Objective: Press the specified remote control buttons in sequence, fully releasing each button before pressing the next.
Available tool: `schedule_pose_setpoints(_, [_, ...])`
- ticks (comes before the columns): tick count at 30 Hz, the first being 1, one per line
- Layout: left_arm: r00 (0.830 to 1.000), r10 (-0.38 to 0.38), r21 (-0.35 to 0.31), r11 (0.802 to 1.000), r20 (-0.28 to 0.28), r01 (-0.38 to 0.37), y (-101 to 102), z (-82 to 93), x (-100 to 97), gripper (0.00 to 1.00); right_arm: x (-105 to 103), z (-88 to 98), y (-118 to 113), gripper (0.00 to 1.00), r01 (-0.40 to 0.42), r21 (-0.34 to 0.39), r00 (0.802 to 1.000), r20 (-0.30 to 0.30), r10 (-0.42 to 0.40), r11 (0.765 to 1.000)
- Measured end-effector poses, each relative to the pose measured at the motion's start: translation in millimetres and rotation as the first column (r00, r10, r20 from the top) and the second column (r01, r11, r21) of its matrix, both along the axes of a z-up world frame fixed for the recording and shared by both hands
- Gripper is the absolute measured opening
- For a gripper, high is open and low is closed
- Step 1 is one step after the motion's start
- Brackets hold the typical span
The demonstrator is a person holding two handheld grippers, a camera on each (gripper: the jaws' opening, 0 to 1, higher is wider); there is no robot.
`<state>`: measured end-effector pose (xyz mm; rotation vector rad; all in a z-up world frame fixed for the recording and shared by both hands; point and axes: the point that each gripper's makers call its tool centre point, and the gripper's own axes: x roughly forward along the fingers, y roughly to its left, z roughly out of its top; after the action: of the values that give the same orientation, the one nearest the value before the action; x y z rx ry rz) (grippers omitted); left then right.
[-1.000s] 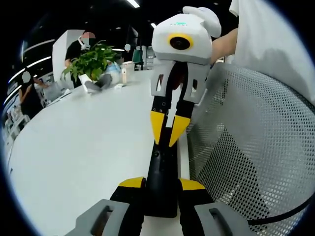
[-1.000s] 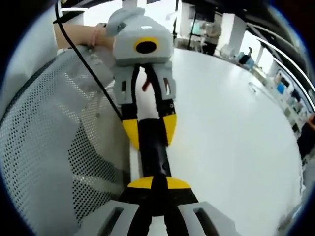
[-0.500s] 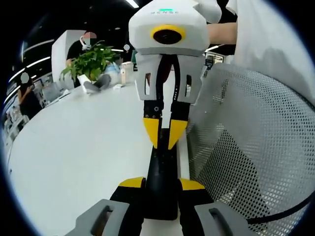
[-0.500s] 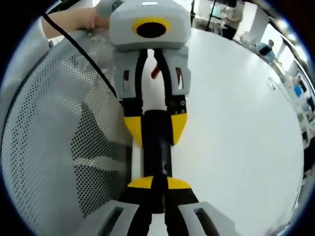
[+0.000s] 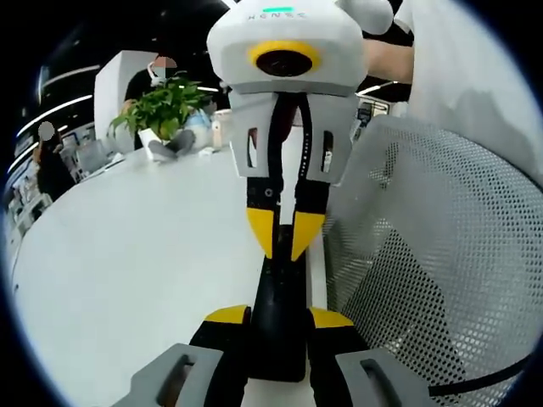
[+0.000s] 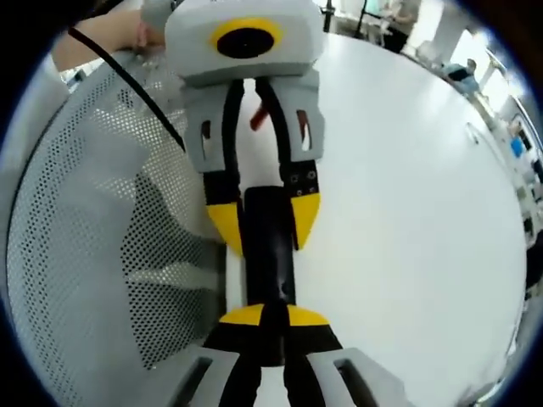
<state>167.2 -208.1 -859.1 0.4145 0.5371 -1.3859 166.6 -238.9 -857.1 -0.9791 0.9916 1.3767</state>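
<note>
A: Left claw (image 5: 280, 320), yellow-tipped, clamped on the near end of the long black slim remote control (image 5: 280, 314); remote held out over the edge of the white worktop (image 5: 136, 271)

B: Right claw (image 6: 265, 318) in its own view closed to a narrow seam, tips resting on the remote's (image 6: 267, 254) top face near one end. Opposite end gripped between the left claw's (image 6: 263, 222) yellow tips

A: Seen from the left gripper view, right claw (image 5: 282, 242) pointing down, tips nearly together, touching the remote's far end. Contact with a button impossible to tell

B: Grey perforated mesh chair back (image 6: 93, 220) just beside the remote. Black cable (image 6: 127, 80) draped across it

A: Same mesh (image 5: 433, 254) here. Green potted plant (image 5: 165, 110) well back on the worktop, seated people beyond
</note>
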Motion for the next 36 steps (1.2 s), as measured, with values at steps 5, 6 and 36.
schedule_pose_setpoints(5, [1.000, -0.009, 0.006, 1.000, 0.007, 0.009, 0.2, -0.4, 0.4, 0.25, 1.1, 2.1, 0.9, 0.04, 0.090, 0.138, 0.995, 0.032, -0.095, 0.986])
schedule_pose_setpoints(6, [1.000, -0.012, 0.008, 1.000, 0.008, 0.012, 0.1, -0.6, 0.4, 0.25, 1.1, 2.6, 0.7, 0.04, 0.110, 0.166, 0.993, 0.029, -0.116, 0.980])
schedule_pose_setpoints(36, [1.000, -0.011, 0.003, 1.000, 0.006, 0.011, -0.9, -0.4, 0.1, 0.25, -1.9, 3.2, 1.1, 0.00, 0.064, 0.220, 0.993, 0.084, -0.085, 0.973])
